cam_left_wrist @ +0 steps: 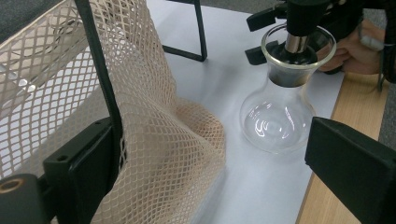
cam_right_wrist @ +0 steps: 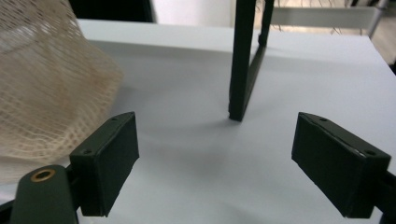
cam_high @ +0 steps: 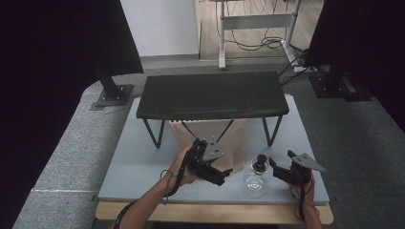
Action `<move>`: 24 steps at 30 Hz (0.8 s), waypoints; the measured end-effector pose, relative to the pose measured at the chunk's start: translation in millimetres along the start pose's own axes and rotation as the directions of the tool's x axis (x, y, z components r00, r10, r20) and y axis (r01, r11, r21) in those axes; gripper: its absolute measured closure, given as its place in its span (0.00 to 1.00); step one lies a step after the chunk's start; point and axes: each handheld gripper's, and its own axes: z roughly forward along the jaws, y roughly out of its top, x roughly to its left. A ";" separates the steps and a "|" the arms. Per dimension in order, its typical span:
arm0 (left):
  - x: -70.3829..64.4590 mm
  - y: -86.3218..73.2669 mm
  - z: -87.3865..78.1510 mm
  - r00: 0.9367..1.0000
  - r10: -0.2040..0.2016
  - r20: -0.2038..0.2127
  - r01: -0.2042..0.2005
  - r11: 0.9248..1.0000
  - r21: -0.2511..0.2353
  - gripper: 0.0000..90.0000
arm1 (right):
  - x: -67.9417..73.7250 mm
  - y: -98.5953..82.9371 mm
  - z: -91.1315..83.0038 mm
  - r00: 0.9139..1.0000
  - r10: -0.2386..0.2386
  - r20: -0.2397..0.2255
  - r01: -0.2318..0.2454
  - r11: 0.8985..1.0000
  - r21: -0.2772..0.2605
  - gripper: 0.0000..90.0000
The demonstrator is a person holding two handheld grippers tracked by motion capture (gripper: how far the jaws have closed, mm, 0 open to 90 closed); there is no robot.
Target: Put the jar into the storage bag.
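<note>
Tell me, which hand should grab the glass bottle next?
Probably the right. The right tool sits open just beside the glass bottle, while the left tool is busy at the net bag, one side against the mesh.

Cloth mesh, clear glass and matt black plastic on a smooth pale board

The mesh bag [cam_left_wrist: 154, 140] looked like soft cream netting, open-weave and matt; the flask [cam_left_wrist: 278, 109] was clear glossy glass with bright reflections, its stopper [cam_left_wrist: 299, 28] matt black over a shiny metal stem; the left gripper [cam_left_wrist: 215, 172] and right gripper [cam_right_wrist: 231, 163] showed dull black plastic pads, each with a brass-coloured rivet; the board [cam_right_wrist: 187, 84] was smooth and satin grey-white; the table edge [cam_left_wrist: 355, 107] was pale bare wood; the stand's legs [cam_right_wrist: 243, 60] were matt black metal.
</note>
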 end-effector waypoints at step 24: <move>-0.8 -2.8 2.7 1.000 -0.015 -0.009 0.015 1.000 -0.001 0.06 | 8.2 14.9 -41.5 0.993 -0.011 -0.115 -0.005 0.991 -0.132 0.20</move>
